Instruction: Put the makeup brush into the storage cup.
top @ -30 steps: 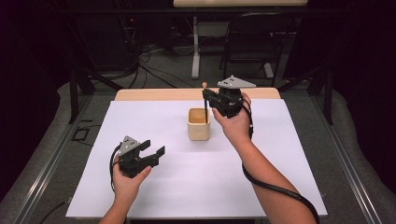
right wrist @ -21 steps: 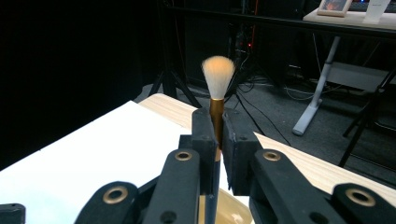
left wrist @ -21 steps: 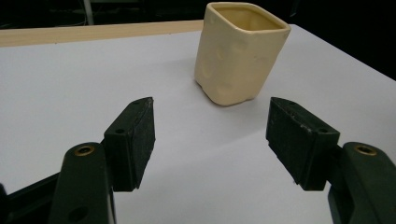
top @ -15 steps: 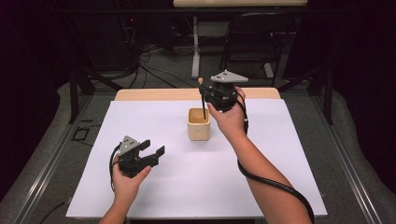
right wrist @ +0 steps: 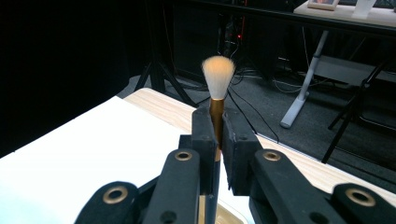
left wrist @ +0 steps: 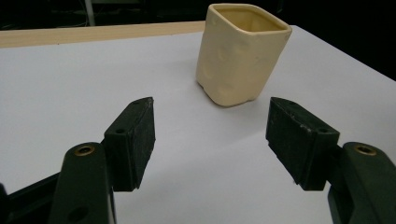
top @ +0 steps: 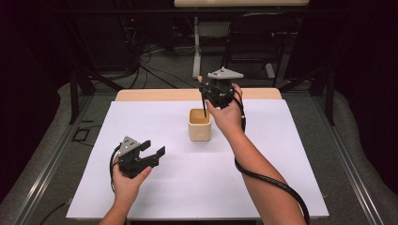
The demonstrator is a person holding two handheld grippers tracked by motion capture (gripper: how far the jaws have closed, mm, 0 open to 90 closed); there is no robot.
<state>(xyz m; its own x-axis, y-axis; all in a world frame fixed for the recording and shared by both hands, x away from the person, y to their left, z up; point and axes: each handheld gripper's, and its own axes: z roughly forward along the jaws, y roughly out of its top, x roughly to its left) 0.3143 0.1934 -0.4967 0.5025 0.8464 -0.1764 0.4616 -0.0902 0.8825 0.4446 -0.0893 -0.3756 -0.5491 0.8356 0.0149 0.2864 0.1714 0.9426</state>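
Right gripper (right wrist: 218, 140): jaws closed on the gold ferrule of a brush (right wrist: 217, 88). In the right gripper view the pale, fluffy bristle head stands upright above the pads at upper centre of the frame. In the high view this gripper (top: 206, 99) sits just above centre, and the brush's dark handle hangs down from it into the mouth of the cup (top: 199, 125).

Left gripper (left wrist: 211, 135): jaws wide apart, nothing between the pads. In the high view it (top: 152, 149) lies at lower left of the frame, held low over the white sheet (top: 187, 183), well apart from the cup.

Cup: cream, squarish with rounded corners, upright on the white sheet at centre of the high view; in the left gripper view it (left wrist: 240, 51) stands at upper centre, beyond the open jaws and not touching them.

White sheet: covers most of the table (top: 155, 95), whose wooden edge shows as a strip along the far side.

Black cable (top: 272, 183): trails from the right gripper along the forearm toward the lower right of the high view.
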